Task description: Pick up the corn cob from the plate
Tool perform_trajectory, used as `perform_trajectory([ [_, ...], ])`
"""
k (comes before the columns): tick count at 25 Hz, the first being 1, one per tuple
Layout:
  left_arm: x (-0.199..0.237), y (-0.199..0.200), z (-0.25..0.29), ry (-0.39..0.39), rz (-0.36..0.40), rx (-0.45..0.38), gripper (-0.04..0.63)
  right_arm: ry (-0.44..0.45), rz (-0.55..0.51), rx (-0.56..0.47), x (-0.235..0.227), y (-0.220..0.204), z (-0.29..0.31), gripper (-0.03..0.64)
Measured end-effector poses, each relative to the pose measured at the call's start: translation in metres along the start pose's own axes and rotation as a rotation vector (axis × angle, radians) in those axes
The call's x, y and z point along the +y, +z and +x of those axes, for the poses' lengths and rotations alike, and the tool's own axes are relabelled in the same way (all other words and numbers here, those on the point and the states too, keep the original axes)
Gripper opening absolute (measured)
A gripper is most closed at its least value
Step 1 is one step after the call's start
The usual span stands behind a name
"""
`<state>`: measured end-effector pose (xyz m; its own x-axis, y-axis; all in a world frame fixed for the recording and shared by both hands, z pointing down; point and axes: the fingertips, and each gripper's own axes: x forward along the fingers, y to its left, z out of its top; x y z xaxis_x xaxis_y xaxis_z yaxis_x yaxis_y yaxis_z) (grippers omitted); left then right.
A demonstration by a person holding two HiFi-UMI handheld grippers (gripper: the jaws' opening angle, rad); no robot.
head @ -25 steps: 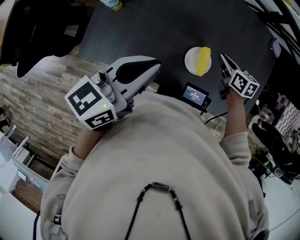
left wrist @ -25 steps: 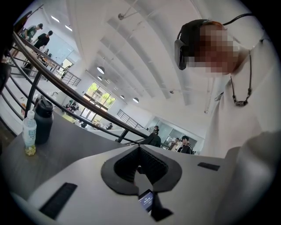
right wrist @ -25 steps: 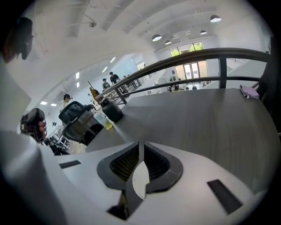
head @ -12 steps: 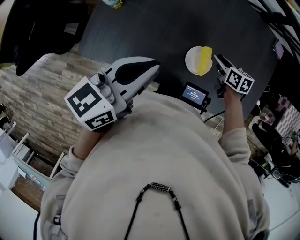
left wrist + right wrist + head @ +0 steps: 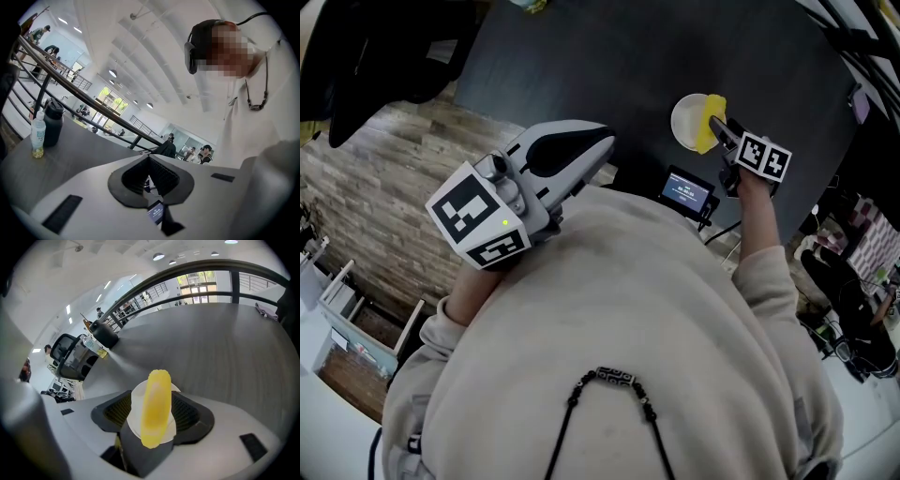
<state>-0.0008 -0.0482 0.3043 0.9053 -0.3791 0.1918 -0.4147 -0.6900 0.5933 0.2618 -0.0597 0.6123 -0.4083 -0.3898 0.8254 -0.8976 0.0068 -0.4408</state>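
Observation:
A yellow corn cob lies across a small white plate on the dark table. My right gripper hangs over the plate's near edge, pointing steeply down. In the right gripper view the corn cob lies lengthwise between the two jaws over the plate. The right gripper is opening, and its ribbed pads stand clear of the cob on both sides. My left gripper is held near my chest off the table's edge. The left gripper has its pads together with nothing between them.
A small device with a lit screen sits at the table's near edge, just below the plate. A drink bottle and a dark flask stand at the table's far left end. A railing runs behind the table.
My right gripper has moved down and leftward onto the plate, and its jaws have spread apart around the corn cob. The left gripper has stayed put.

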Motion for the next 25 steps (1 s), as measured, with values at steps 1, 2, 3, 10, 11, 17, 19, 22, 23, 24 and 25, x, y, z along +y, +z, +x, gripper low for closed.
perform_trajectory([
  [1, 0.001, 0.000, -0.001, 0.003, -0.003, -0.002, 0.006, -0.004, 0.005, 0.010, -0.002, -0.003, 0.003, 0.258],
  [2, 0.001, -0.001, -0.003, 0.007, -0.005, -0.004, 0.006, -0.006, 0.009, 0.020, -0.002, -0.007, 0.006, 0.259],
  [3, 0.001, -0.001, -0.004, 0.011, -0.006, -0.004, 0.006, -0.007, 0.012, 0.028, -0.003, -0.010, 0.009, 0.259],
  [10, 0.006, -0.009, -0.008, 0.042, -0.006, 0.010, 0.006, -0.051, -0.011, 0.078, -0.012, -0.019, 0.020, 0.261],
  [11, 0.006, -0.010, -0.009, 0.045, -0.007, 0.010, 0.006, -0.050, -0.008, 0.083, -0.012, -0.020, 0.022, 0.261],
  [17, 0.005, -0.012, -0.012, 0.056, -0.007, 0.011, 0.006, -0.073, -0.030, 0.110, -0.016, -0.023, 0.028, 0.272],
  [19, 0.006, -0.013, -0.012, 0.061, -0.012, 0.010, 0.006, -0.088, -0.034, 0.117, -0.019, -0.024, 0.030, 0.277],
  [22, 0.010, -0.015, -0.013, 0.077, -0.006, 0.021, 0.006, -0.098, -0.041, 0.127, -0.020, -0.024, 0.033, 0.285],
  [23, 0.011, -0.017, -0.012, 0.084, -0.003, 0.028, 0.006, -0.097, -0.041, 0.131, -0.020, -0.025, 0.033, 0.288],
  [24, 0.011, -0.019, -0.012, 0.089, -0.001, 0.034, 0.006, -0.095, -0.040, 0.135, -0.020, -0.026, 0.033, 0.290],
  [25, 0.010, -0.020, -0.012, 0.091, -0.001, 0.037, 0.006, -0.092, -0.040, 0.140, -0.020, -0.027, 0.033, 0.291],
])
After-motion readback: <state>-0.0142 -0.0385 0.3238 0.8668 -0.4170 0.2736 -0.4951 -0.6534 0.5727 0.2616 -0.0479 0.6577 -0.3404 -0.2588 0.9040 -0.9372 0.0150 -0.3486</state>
